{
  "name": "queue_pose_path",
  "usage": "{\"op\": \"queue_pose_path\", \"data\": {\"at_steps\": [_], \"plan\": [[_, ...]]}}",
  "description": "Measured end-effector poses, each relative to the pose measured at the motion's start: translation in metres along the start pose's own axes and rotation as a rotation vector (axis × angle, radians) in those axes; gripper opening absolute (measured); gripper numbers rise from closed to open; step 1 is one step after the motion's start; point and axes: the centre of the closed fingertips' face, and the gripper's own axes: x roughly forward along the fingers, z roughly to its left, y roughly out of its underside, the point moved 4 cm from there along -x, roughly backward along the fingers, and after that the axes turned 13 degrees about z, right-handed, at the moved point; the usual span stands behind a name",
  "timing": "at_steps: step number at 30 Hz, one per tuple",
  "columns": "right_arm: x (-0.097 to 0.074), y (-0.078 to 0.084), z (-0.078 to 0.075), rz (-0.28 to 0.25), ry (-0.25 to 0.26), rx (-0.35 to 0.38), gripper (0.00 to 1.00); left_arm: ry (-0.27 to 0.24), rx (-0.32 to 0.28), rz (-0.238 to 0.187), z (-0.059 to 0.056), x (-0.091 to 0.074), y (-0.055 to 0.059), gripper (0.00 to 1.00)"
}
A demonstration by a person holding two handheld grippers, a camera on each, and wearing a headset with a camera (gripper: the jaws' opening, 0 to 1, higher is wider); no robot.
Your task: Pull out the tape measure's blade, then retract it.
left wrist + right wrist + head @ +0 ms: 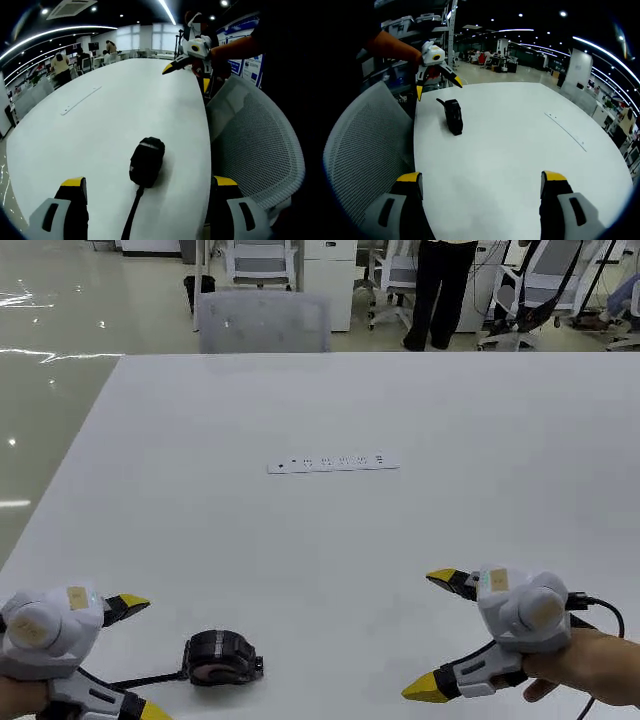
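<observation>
1. The tape measure [222, 657], black and rounded, lies on the white surface [400, 400] at the lower left of the head view. A dark strap [150, 678] trails from it toward the bottom left corner.
2. The left tongs [140, 656] are at the lower left, spread wide with nothing held. The tape measure is just right of their yellow tips and does not touch them.
3. In the left gripper view the tape measure lies at centre frame, ahead of the two jaws and between them.
4. The right tongs [430, 635] are at the lower right, well apart from the tape measure, also gaping wide and empty.
5. A white power strip [333, 462] lies mid-frame, and a mesh chair [263, 322] stands at the surface's far edge.
</observation>
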Motion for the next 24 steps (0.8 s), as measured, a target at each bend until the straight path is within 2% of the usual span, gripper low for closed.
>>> {"op": "queue_pose_path", "data": {"at_steps": [3, 8, 10, 12, 16, 20, 23, 24], "plan": [[0.009, -0.004, 0.001, 0.004, -0.015, -0.011, 1.00, 0.017, -0.004, 0.002, 0.003, 0.003, -0.004, 1.00], [0.020, -0.021, 0.009, -0.005, -0.045, -0.046, 1.00, 0.039, 0.044, 0.047, 0.004, 0.010, -0.008, 1.00], [0.025, -0.028, 0.013, -0.002, -0.059, -0.073, 1.00, 0.035, 0.087, 0.077, 0.005, 0.014, -0.008, 0.99], [0.030, -0.036, 0.015, -0.004, -0.059, -0.116, 1.00, 0.039, 0.100, 0.083, 0.006, 0.017, -0.011, 0.99], [0.039, -0.049, 0.016, -0.006, -0.079, -0.137, 1.00, 0.045, 0.114, 0.080, 0.009, 0.023, -0.020, 0.97], [0.049, -0.058, 0.017, -0.005, -0.095, -0.154, 1.00, 0.045, 0.142, 0.097, 0.012, 0.032, -0.021, 0.95], [0.056, -0.065, 0.016, -0.004, -0.103, -0.163, 1.00, 0.041, 0.143, 0.112, 0.015, 0.039, -0.022, 0.89], [0.059, -0.067, 0.016, -0.008, -0.108, -0.160, 0.99, 0.048, 0.126, 0.112, 0.015, 0.040, -0.023, 0.86]]}}
